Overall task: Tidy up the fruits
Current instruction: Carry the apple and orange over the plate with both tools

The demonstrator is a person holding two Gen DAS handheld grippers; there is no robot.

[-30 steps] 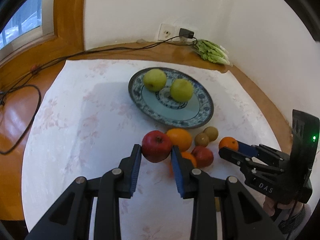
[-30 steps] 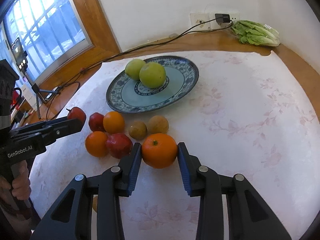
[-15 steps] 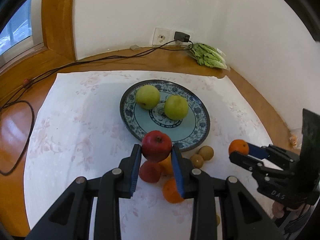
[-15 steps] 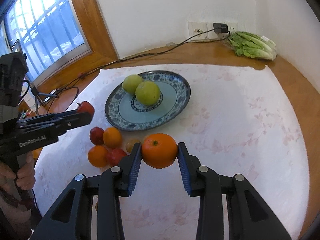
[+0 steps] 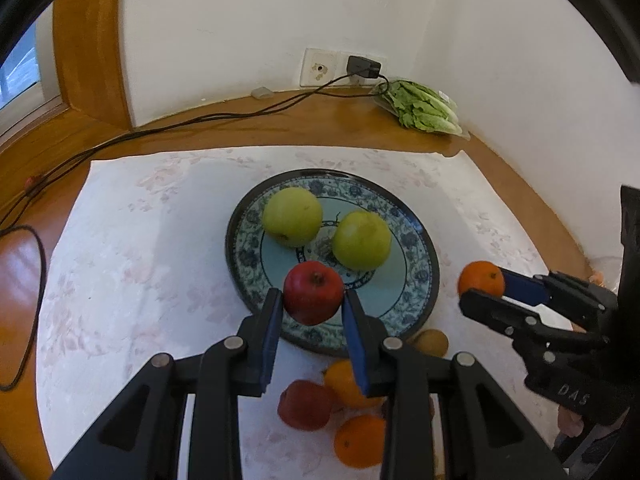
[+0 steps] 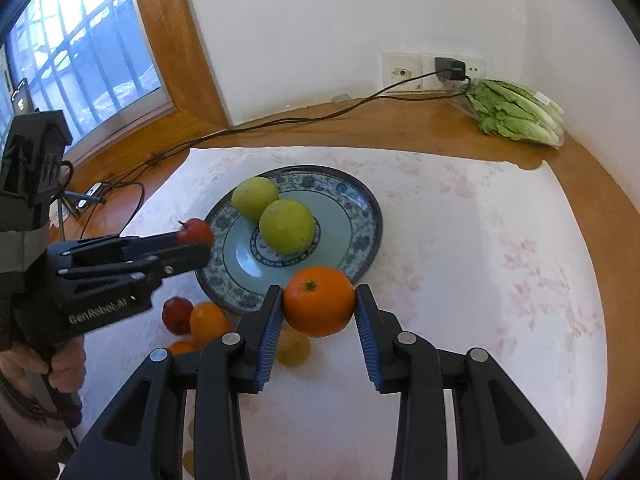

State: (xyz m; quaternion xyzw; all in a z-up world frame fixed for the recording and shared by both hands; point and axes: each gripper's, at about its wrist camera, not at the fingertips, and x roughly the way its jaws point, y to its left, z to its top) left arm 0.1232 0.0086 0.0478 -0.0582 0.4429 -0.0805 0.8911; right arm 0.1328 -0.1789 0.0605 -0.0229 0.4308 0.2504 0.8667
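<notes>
Right of plate (image 6: 366, 216), bare cloth (image 6: 480, 264).

Black left gripper (image 5: 312, 312); blue ribbed pads; silver screws

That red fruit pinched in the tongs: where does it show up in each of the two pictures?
Left wrist view: red fruit at centre, between the left tongs.
Right wrist view: small, at left, at the tongs' tip.
Shared landmark: the blue patterned plate.

Blue-patterned plate (image 5: 420, 256) bears two yellow-green fruits (image 5: 293, 216); white cloth (image 6: 480, 240) shows faint pink flowers.
</notes>
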